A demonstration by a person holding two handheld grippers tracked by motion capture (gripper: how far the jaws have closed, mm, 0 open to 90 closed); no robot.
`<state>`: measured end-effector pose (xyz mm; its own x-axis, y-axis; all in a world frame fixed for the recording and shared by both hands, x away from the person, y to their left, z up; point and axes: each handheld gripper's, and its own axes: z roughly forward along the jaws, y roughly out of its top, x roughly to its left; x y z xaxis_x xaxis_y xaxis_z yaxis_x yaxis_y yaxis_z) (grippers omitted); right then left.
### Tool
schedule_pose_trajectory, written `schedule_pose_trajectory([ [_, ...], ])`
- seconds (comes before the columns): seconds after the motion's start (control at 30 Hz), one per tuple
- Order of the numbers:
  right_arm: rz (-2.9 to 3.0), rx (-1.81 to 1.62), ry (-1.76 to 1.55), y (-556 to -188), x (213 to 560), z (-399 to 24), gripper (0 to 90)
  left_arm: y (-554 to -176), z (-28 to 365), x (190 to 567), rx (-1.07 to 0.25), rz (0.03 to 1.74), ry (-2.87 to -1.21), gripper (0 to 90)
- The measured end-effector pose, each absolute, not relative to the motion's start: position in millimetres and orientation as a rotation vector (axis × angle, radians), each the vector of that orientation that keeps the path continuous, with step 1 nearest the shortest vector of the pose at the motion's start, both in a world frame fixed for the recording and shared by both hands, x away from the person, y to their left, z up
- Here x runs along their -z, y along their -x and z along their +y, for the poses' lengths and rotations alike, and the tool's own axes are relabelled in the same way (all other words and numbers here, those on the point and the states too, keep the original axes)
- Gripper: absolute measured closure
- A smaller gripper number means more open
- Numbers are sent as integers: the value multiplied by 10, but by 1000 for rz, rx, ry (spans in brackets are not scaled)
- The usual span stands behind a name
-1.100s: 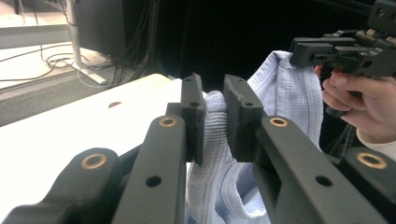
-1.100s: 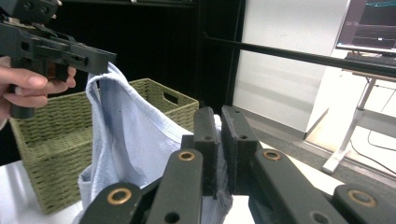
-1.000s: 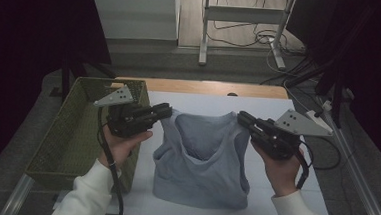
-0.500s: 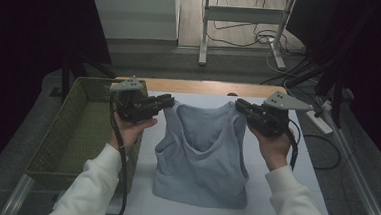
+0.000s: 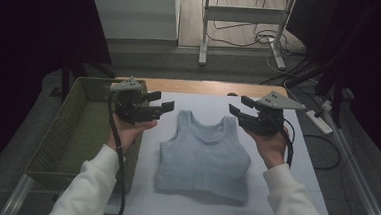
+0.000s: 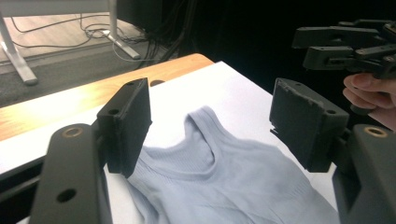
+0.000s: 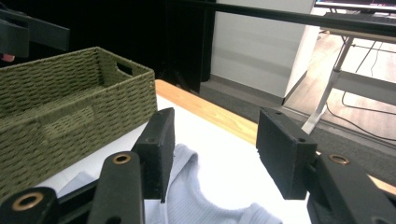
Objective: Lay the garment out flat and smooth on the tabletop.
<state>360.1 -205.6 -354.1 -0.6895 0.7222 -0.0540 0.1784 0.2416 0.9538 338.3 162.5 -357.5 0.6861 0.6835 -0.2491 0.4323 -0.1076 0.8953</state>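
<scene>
Both the left gripper (image 5: pixel 165 102) and right gripper (image 5: pixel 238 106) have just spread their jaws, releasing the pale-blue ribbed tank top (image 5: pixel 204 158), now flat mid-surface, probably ready for folding.

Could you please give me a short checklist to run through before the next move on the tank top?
1. Tank top lies flat and spread on the white table, straps pointing away from the person: ok.
2. Left gripper has let go; its jaws have just been opening, and nothing is between them in the left gripper view: ok.
3. Right gripper has let go; its jaws have just been opening and are apart with nothing between them: ok.
4. Both grippers hover by the shoulder straps, apart from the cloth: ok.
5. Green woven basket at the table's left looks empty: ok.
6. Hem free of folds underneath: cannot tell.
</scene>
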Motion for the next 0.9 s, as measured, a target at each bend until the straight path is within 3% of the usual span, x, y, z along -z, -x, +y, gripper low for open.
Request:
schedule_pose_trajectory([
  [0.9,2131,-1489,-818,-3112,3889,-2308,474,-2818,1716,3907,-184,855,-1799,320],
])
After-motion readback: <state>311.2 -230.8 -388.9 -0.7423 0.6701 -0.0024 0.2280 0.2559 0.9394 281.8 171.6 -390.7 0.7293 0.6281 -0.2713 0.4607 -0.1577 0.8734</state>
